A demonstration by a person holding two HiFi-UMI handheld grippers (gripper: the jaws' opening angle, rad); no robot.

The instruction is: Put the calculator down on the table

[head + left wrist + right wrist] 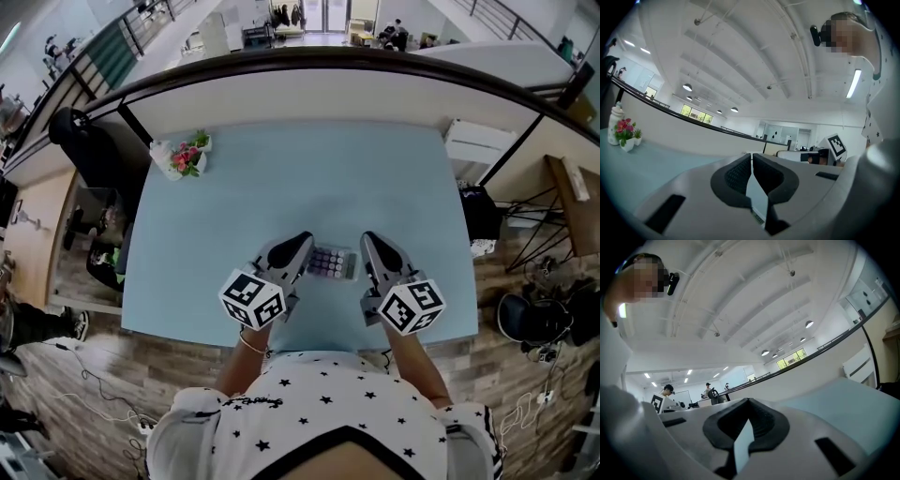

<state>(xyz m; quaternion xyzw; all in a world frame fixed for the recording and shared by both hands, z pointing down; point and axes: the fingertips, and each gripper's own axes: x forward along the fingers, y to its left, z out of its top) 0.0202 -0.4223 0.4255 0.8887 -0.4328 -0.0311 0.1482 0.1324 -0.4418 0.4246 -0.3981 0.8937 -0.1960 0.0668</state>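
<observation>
Grey calculator (333,262) held by the table's (281,178) near edge
Left gripper (303,249) and right gripper (368,249) pinch its opposite ends

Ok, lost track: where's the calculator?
Head view, lower centre: the calculator is clamped between the left gripper and right gripper, over the table near its front edge.

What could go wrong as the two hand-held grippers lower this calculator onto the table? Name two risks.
1. The left hand-held gripper and the right hand-held gripper each pinch only a thin edge of the calculator, so uneven lowering may twist it loose.
2. It appears to be held over the near part of the table; released there, it might end up close to the front edge.
</observation>
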